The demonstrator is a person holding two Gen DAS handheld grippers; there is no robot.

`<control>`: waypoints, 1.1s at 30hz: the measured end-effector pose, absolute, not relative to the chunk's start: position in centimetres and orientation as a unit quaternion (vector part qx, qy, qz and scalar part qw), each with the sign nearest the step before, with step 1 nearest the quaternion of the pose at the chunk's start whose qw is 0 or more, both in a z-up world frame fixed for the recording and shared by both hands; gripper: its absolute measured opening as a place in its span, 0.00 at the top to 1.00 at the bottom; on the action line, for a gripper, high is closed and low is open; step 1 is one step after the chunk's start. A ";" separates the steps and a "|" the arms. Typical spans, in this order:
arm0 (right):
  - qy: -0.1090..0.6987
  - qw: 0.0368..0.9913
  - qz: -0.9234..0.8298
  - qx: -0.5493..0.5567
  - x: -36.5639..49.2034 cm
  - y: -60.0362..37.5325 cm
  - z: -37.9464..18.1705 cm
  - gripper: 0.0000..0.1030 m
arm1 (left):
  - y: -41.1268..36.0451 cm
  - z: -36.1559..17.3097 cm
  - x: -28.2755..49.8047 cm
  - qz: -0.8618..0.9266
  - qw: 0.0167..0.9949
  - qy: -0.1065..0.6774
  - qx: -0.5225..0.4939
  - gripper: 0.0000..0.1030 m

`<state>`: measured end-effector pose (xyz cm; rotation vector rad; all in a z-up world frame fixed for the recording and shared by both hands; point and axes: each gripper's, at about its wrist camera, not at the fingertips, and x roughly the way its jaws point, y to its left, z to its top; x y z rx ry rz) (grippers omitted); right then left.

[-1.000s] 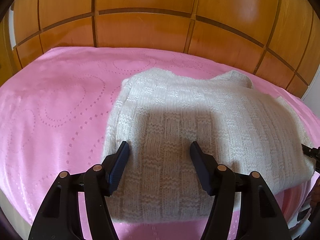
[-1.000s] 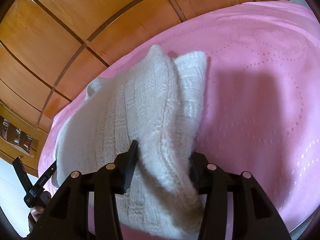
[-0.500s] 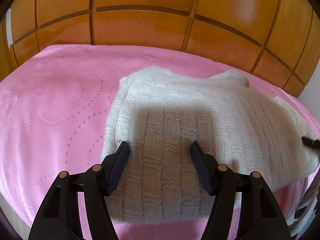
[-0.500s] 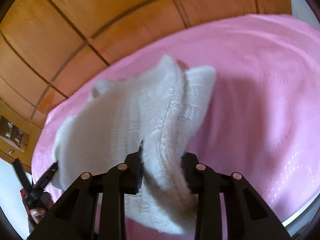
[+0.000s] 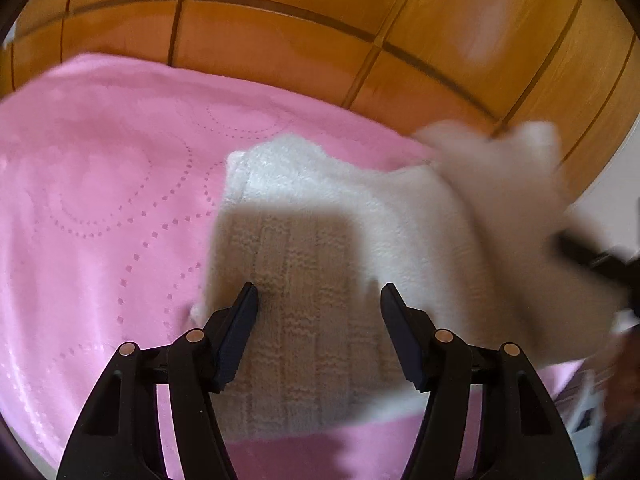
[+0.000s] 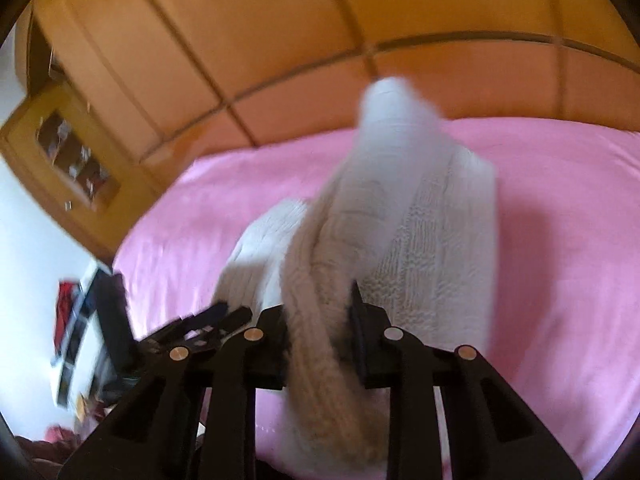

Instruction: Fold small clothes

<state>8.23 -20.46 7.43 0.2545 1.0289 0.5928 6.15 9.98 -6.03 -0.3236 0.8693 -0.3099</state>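
A white knitted sweater [image 5: 320, 240] lies on the pink bedspread [image 5: 100, 220]. My left gripper [image 5: 318, 300] is open and hovers just above the sweater's near left part, holding nothing. My right gripper [image 6: 320, 304] is shut on the sweater's right edge [image 6: 316, 280] and lifts that side up off the bed; the raised fold [image 6: 396, 120] stands blurred in the right wrist view and shows in the left wrist view [image 5: 500, 160] at the right. The right gripper also shows in the left wrist view as a dark blur at the right edge.
A wooden panelled headboard [image 5: 320, 40] runs behind the bed. In the right wrist view a wooden cabinet [image 6: 72, 152] stands at the left, with cluttered items [image 6: 80, 320] beside the bed. The bed's near edge is just under the grippers.
My right gripper has closed on the sweater's right edge and lifted it up and toward the left. The left gripper has stayed open over the sweater.
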 end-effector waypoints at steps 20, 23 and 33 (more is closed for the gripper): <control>0.437 0.807 0.353 0.181 5.7 -22.1 6.6 0.27 | 5.3 -5.2 11.5 -0.329 0.738 0.476 -0.348 0.17; 0.432 0.822 0.317 0.193 4.9 -25.5 5.9 0.27 | 4.8 -6.0 12.4 -0.328 0.721 0.490 -0.365 0.16; 0.468 0.833 0.249 0.159 4.1 -26.2 1.0 0.29 | 0.8 -5.3 14.3 -0.298 0.747 0.514 -0.298 0.62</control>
